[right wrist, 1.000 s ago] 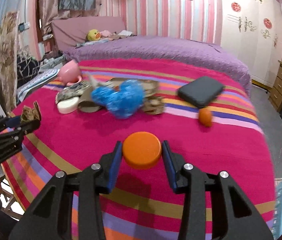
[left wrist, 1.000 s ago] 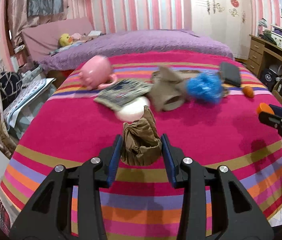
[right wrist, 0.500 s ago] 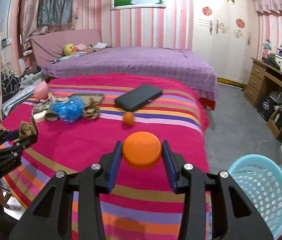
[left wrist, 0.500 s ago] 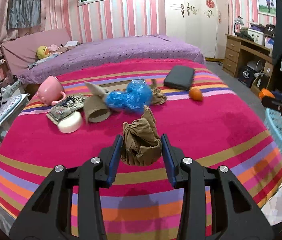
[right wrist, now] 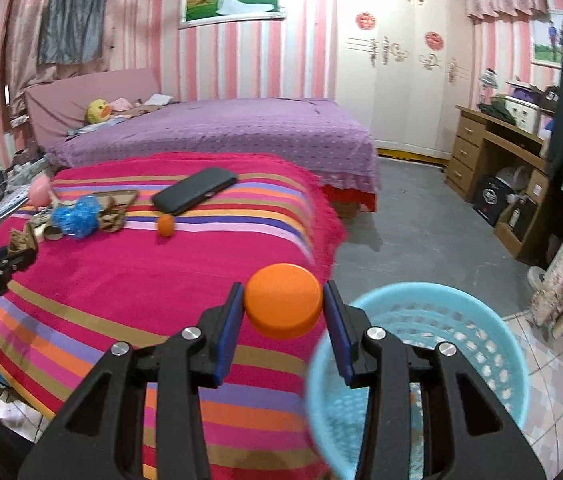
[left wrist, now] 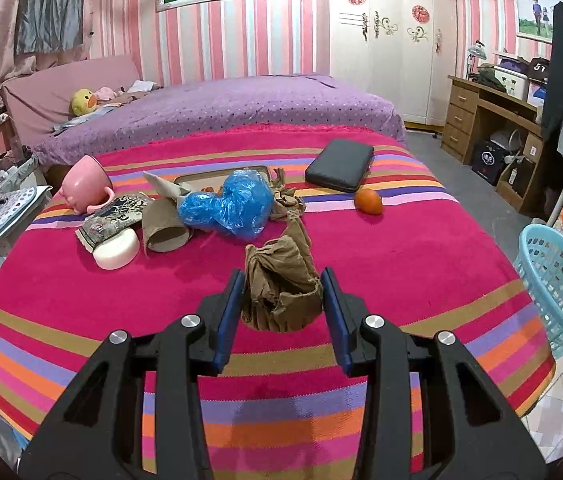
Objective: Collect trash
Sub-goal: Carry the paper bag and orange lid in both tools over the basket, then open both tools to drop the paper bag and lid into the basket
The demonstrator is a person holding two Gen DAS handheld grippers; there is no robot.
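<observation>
My left gripper [left wrist: 281,300] is shut on a crumpled brown paper wad [left wrist: 279,286], held above the striped bed cover [left wrist: 361,264]. My right gripper [right wrist: 282,307] is shut on a round orange lid [right wrist: 283,300], which hangs by the bed's edge just left of the light blue mesh basket [right wrist: 493,356]. That basket [left wrist: 557,280] shows at the right in the left wrist view. On the bed lie a blue plastic bag [left wrist: 227,206], a brown paper cup [left wrist: 163,228] and a printed wrapper [left wrist: 115,216].
A pink mug [left wrist: 83,184], a white soap-like block [left wrist: 116,250], an orange fruit [left wrist: 368,201] and a black case [left wrist: 339,165] also lie on the cover. Beyond is a purple bed [right wrist: 221,128]. A wooden desk [right wrist: 493,152] stands at the right, grey floor [right wrist: 421,232] between.
Both grippers have swung right with their loads held. The right one has gone from over the bed's middle to its edge, and the blue basket has come into view beside it.
</observation>
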